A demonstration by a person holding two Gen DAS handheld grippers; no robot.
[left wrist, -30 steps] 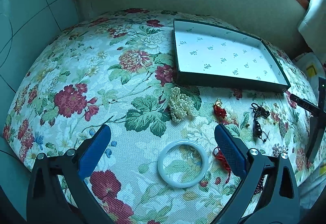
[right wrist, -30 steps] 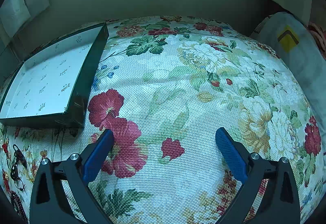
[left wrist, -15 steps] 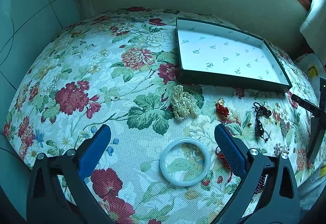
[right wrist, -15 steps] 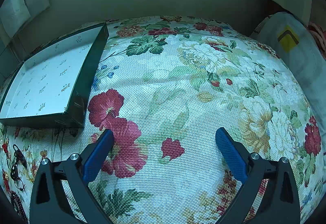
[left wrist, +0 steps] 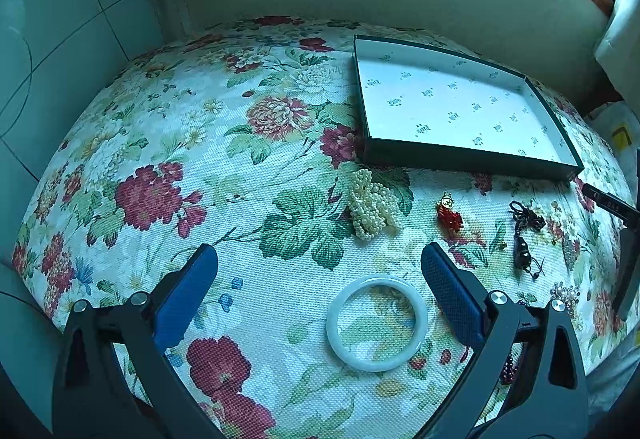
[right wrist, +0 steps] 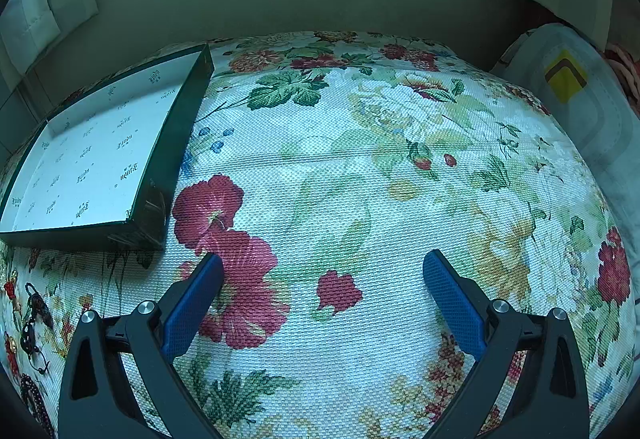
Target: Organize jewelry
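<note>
Lying on the flowery cloth [left wrist: 160, 127] are one white ring [left wrist: 376, 324], one pearl pile [left wrist: 370, 209], one red charm [left wrist: 449, 212] and one dark string [left wrist: 524, 239]. One box [left wrist: 460, 155] sits behind. Left gripper [left wrist: 319, 271] and right gripper [right wrist: 323, 279] both gape wide, holding nothing, over open cloth.

Floral tablecloth [left wrist: 168, 143] under box [left wrist: 460, 155], pearls [left wrist: 370, 209], white bangle [left wrist: 376, 323], red charm [left wrist: 449, 214], dark cord [left wrist: 524, 235].
</note>
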